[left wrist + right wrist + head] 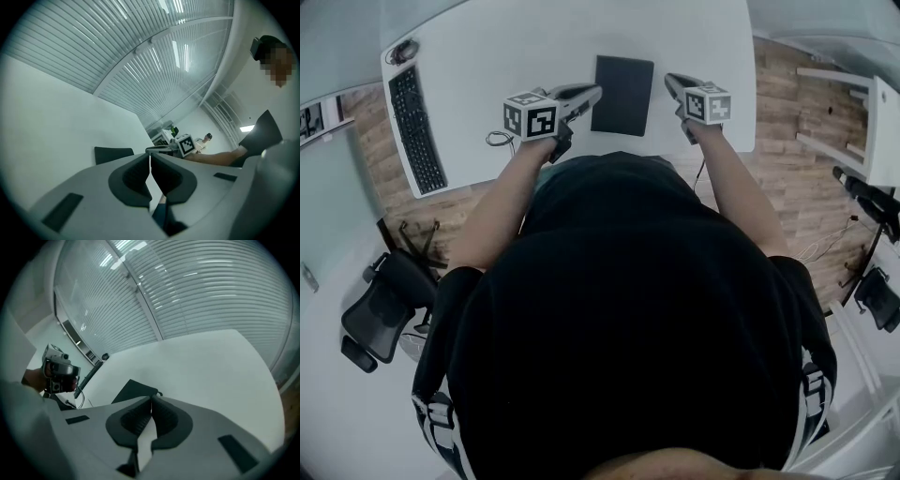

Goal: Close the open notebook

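Observation:
The black notebook (622, 94) lies flat on the white desk (487, 56) with its cover down, between my two grippers. My left gripper (592, 91) hovers by its left edge, jaws shut with nothing in them. My right gripper (671, 81) is just off its right edge, also shut and empty. In the left gripper view the notebook (114, 154) shows as a dark slab beyond the shut jaws (150, 157), with the right gripper's marker cube (185, 145) behind. In the right gripper view the notebook (134, 389) lies just past the shut jaws (151, 400).
A black keyboard (417, 131) lies on the desk's left part, with a mouse (401, 52) at its far end. A thin cable (497, 141) sits near the front edge. An office chair (389, 300) stands on the floor at left. Blinds cover the window behind the desk.

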A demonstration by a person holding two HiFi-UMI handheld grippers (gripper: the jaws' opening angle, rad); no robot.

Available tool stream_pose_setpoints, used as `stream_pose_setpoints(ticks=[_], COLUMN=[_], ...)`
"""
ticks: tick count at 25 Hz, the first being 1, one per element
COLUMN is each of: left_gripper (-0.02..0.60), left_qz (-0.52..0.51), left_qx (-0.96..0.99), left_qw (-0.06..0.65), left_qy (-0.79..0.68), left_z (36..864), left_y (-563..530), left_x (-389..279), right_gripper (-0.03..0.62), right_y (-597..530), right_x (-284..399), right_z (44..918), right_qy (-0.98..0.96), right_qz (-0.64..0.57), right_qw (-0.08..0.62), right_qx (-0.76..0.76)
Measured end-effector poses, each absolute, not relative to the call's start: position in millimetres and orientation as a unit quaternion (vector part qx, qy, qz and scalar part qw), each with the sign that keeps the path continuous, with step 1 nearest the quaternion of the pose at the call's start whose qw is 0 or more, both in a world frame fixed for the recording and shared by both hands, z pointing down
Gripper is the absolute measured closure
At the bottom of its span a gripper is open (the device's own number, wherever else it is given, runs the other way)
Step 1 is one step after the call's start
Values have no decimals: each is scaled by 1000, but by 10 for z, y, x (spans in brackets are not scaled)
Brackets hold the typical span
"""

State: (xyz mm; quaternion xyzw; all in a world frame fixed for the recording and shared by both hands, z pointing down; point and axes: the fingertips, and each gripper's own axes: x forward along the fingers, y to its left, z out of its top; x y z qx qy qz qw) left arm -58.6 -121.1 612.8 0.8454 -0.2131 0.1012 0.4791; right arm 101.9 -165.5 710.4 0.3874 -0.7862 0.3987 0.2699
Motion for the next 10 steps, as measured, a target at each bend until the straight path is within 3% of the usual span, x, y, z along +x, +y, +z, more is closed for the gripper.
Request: stream_pose_setpoints(ticks=[10], left_gripper=[552], left_qz=[87], left_qx=[873], left_qw=[386], left_qy=[-286], left_z=[5937], left_y=[-1567], left_x=[-884], right_gripper=[557], right_y=[-1994], right_x=[929], right_z=[6446], right_qy=[-837], right_qz=[278], right_qw=[248], right_qx=[401])
